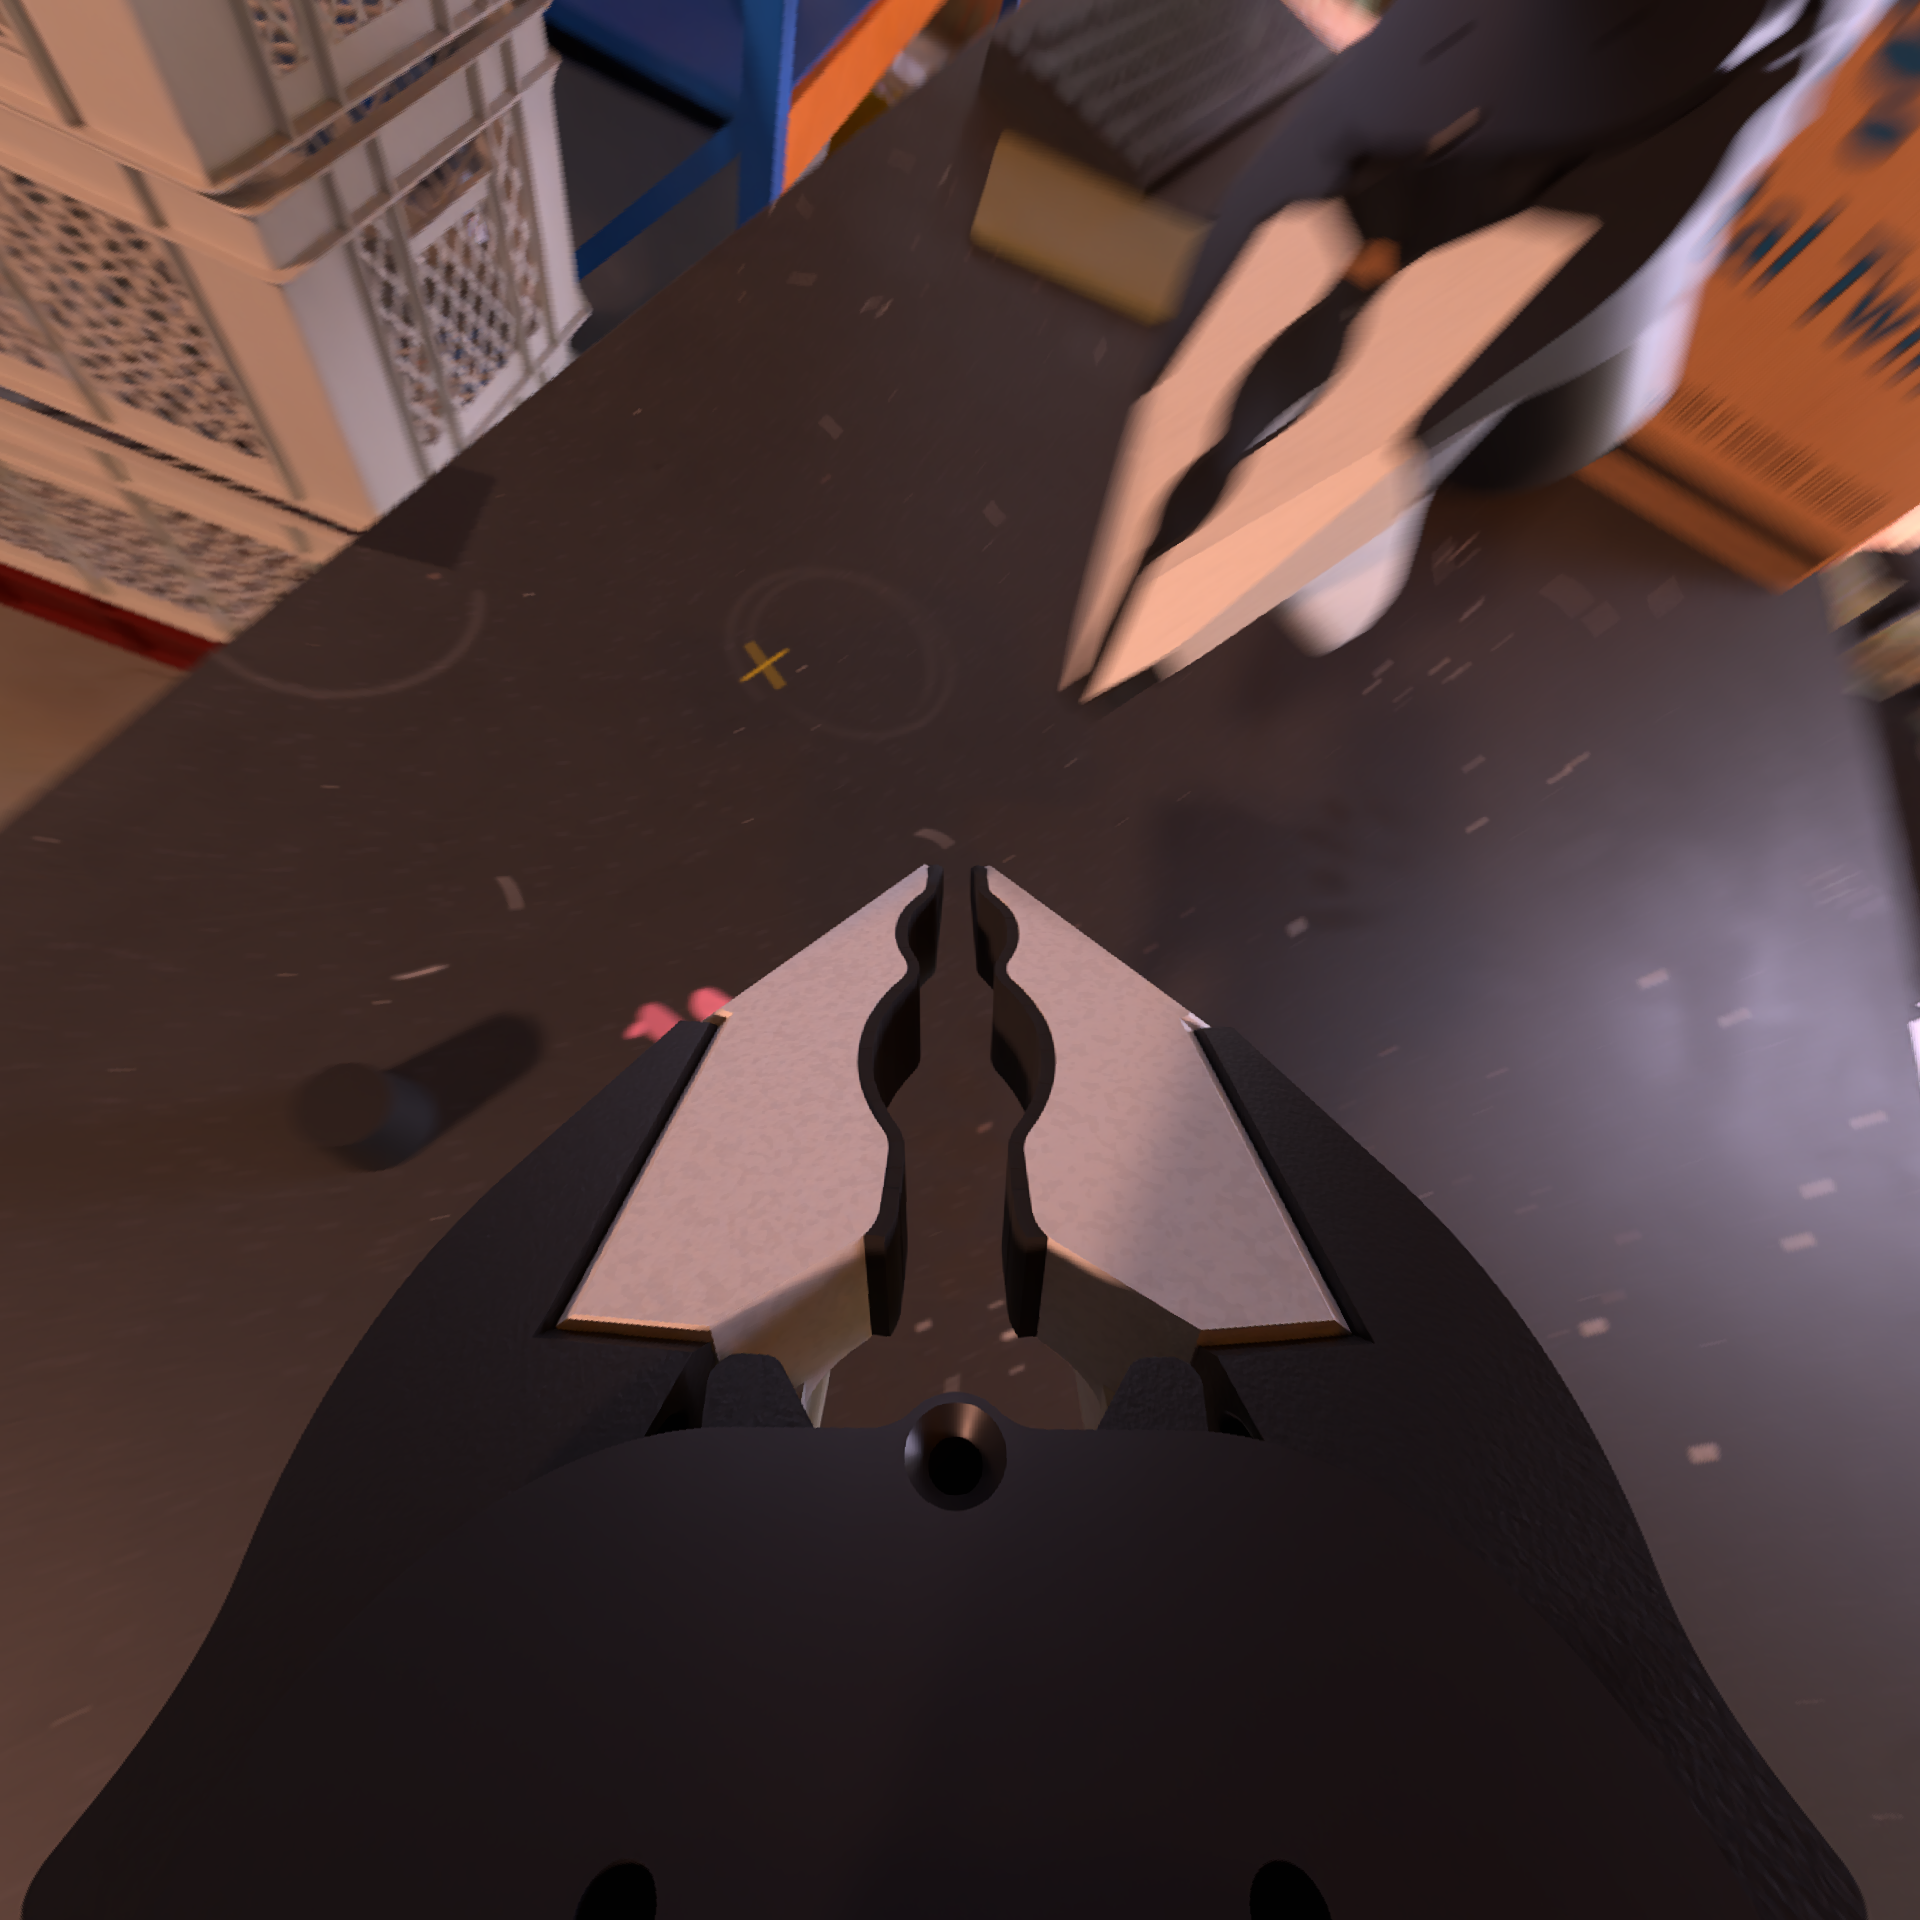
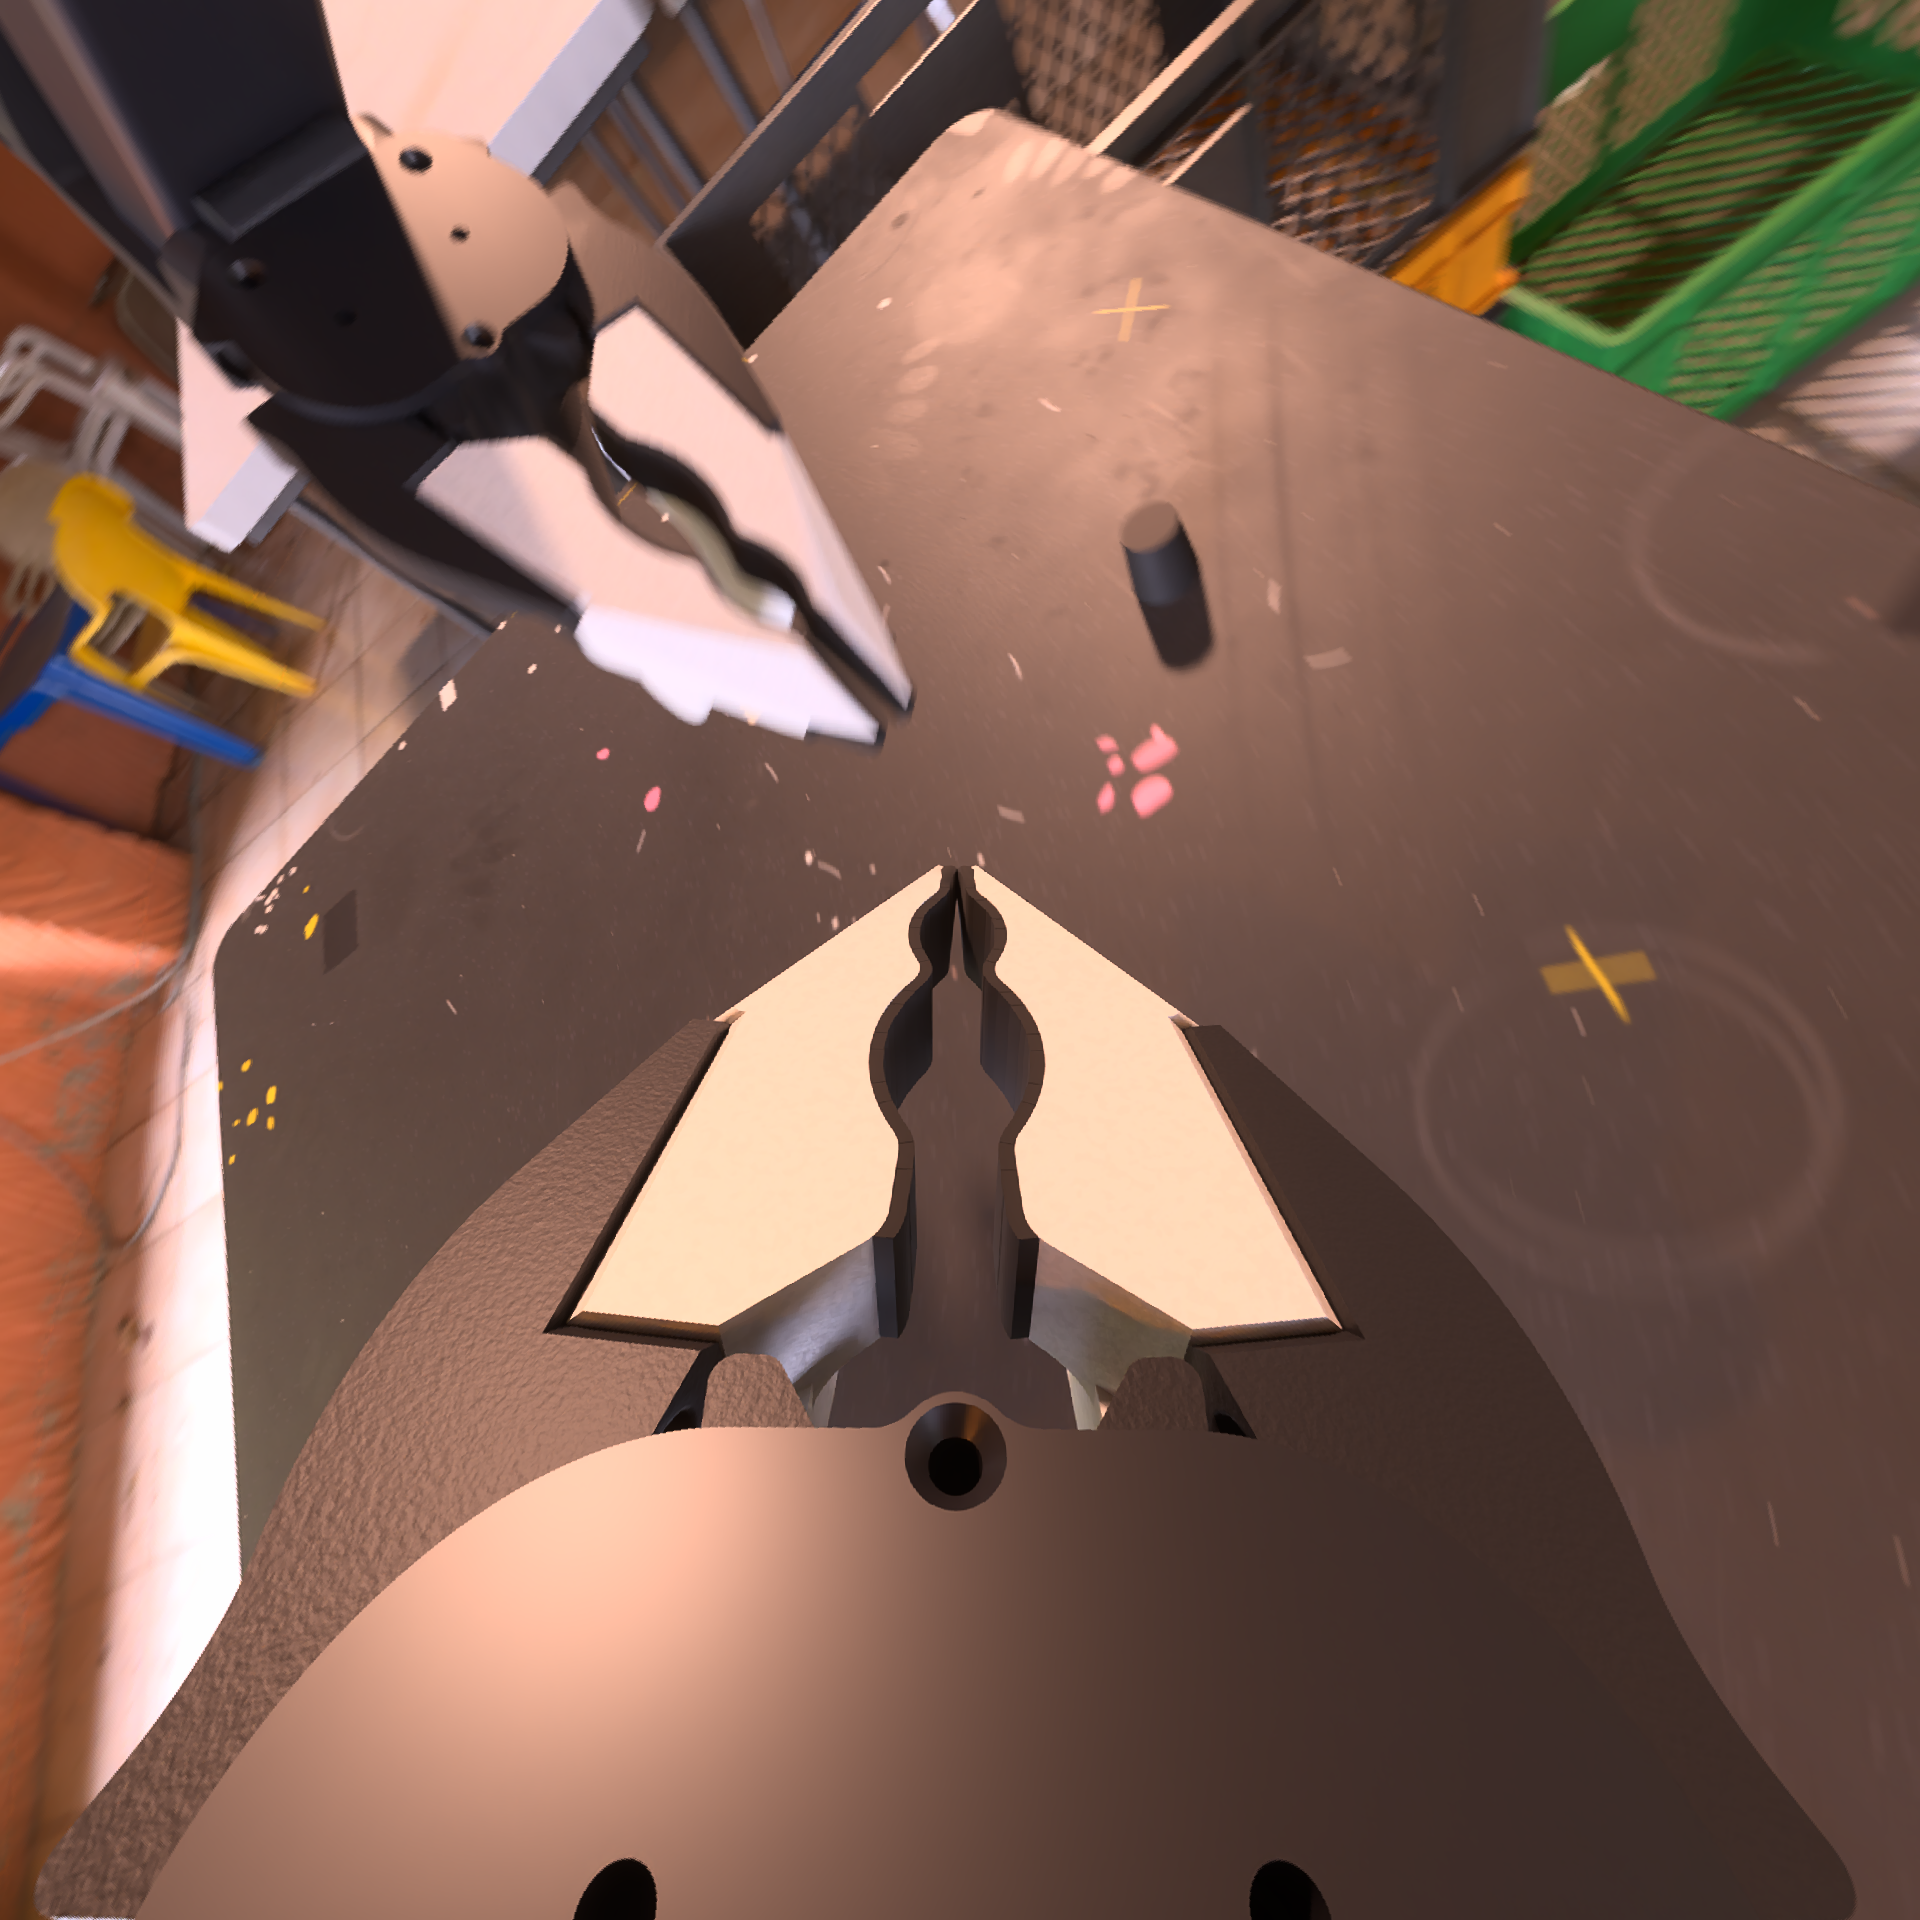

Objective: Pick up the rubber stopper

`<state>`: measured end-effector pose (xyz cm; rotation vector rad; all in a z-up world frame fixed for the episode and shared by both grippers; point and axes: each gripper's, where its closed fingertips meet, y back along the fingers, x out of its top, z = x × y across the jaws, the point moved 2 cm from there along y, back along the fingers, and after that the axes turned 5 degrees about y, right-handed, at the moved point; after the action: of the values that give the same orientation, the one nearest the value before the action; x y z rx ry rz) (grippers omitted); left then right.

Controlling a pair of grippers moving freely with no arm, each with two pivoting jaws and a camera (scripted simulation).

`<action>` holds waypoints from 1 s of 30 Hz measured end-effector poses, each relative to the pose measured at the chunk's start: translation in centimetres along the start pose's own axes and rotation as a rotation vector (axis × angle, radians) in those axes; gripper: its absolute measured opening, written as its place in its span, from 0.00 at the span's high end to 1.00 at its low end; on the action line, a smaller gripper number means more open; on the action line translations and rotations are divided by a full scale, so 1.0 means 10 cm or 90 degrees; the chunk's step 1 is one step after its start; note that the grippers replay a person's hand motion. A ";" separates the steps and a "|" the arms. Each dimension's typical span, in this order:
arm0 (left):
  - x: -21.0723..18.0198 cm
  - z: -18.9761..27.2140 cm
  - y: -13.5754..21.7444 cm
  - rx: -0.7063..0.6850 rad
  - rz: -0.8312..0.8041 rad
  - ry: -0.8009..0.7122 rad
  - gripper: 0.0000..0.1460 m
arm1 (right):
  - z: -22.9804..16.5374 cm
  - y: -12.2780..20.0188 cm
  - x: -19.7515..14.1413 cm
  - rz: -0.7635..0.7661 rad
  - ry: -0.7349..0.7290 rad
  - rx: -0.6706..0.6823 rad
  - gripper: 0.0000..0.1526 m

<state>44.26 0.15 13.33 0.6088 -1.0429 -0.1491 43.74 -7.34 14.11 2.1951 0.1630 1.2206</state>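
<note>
The rubber stopper (image 2: 1164, 582) stands free on the dark table (image 2: 1558, 779), far right of the pink flecks (image 2: 1138, 774). The left gripper (image 1: 957, 871) is nearly closed and empty; the right gripper (image 2: 957, 871) is closed, fingertips touching, holding nothing.

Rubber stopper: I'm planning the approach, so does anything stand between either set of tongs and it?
Nothing visible does. The rubber stopper stands alone on the dark table; only flat pink flecks lie between it and the right tongs. The left tongs also have bare tabletop toward it.
</note>
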 end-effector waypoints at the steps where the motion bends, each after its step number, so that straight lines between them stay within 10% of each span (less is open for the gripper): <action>1: -0.02 -0.07 -0.01 0.036 -0.023 -0.037 0.94 | -0.02 0.19 -0.12 0.019 -0.008 -0.024 1.00; 5: -0.32 -0.88 0.09 0.263 -0.149 -0.169 0.79 | 0.00 0.84 -0.75 0.059 -0.073 -0.091 1.00; 13: -0.54 -1.50 -0.09 0.260 -0.330 -0.165 0.67 | -0.08 1.36 -1.68 0.049 -0.071 -0.206 1.00; 24: -0.54 -1.43 -0.04 0.263 -0.342 -0.159 0.84 | -0.25 1.47 -1.26 0.217 0.043 -0.160 1.00; 30: 0.01 -0.56 0.00 0.065 -0.075 -0.026 0.84 | -0.38 1.51 -0.99 0.315 0.023 -0.063 1.00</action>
<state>49.05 2.36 11.41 0.7620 -1.0591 -0.2130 32.31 -21.57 16.93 2.1939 -0.4437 1.4906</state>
